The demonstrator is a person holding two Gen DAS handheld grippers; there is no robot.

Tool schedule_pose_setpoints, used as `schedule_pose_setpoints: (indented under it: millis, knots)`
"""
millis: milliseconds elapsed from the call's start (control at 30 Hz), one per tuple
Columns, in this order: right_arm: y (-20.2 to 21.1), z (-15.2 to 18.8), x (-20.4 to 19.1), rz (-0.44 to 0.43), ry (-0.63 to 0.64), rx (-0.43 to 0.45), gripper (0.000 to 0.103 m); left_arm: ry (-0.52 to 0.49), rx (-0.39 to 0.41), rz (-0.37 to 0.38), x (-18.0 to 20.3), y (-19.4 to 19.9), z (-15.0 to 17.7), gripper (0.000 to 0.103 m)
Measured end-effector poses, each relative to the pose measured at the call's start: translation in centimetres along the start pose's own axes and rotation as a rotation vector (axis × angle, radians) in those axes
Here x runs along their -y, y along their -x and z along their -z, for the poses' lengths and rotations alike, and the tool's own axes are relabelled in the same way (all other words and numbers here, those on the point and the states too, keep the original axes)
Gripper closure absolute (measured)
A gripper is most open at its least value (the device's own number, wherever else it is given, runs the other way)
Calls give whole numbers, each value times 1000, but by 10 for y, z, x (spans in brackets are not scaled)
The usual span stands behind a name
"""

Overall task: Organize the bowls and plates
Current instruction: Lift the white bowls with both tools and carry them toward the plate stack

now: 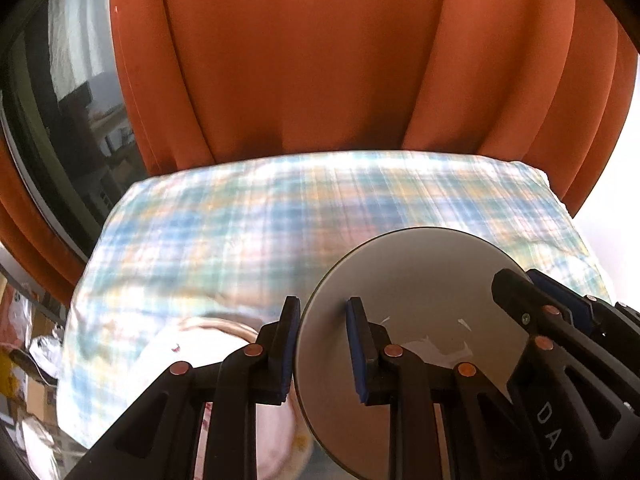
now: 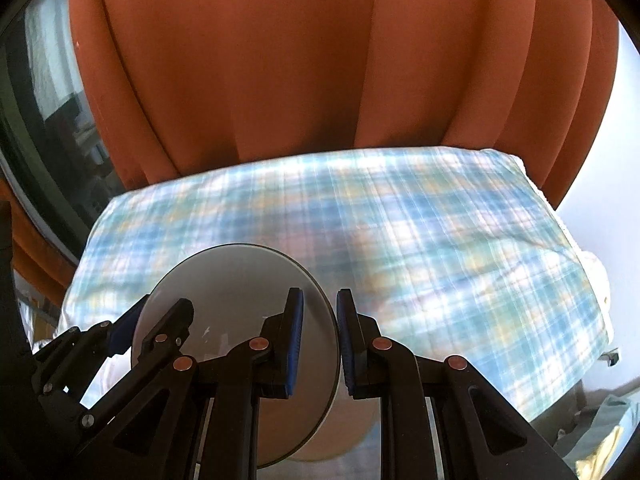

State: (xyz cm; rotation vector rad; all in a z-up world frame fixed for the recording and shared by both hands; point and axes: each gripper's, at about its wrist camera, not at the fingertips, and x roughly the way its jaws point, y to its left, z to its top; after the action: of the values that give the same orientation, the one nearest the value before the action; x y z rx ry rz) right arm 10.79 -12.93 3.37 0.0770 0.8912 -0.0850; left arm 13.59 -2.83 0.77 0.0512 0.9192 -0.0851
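Two grippers on one grey plate, held above the plaid tablecloth toward its near edge. Left gripper pinches the plate's left rim: one blue pad under, one on the face. Right gripper pinches the opposite rim the same way, rim edge-on between the pads. Each gripper shows in the other's view, clamped on the far side of the plate. Pale, blurred dish sits on the cloth under the plate's left side. Orange curtain hangs behind the table's far edge.
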Motion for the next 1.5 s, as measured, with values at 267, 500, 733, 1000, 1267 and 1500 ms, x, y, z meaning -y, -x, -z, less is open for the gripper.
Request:
schedule_pose_setpoints:
  millis: [267,500,733,1000,1267,1500]
  knots:
    - [-2,18,33,-31,45,-5,82,39,-28,-33,28,-2,22,82]
    - [-17,31,45,-84,79,-56,82,90,-69,-70,34,-13,41,82]
    - [-32,39,45,-114,127,-92,82,140,-85,-106,35,-25,53,82]
    - [-42,42,43,-146,163,-104,82,176,-90,-138,32,-32,55,82]
    - [-60,39,36,-172,198,-143,82,214,-127,-162,28,-49,56,81]
    - [-72,40,31,-172,229,-164,82,240,-142,-157,23,-58,61,81]
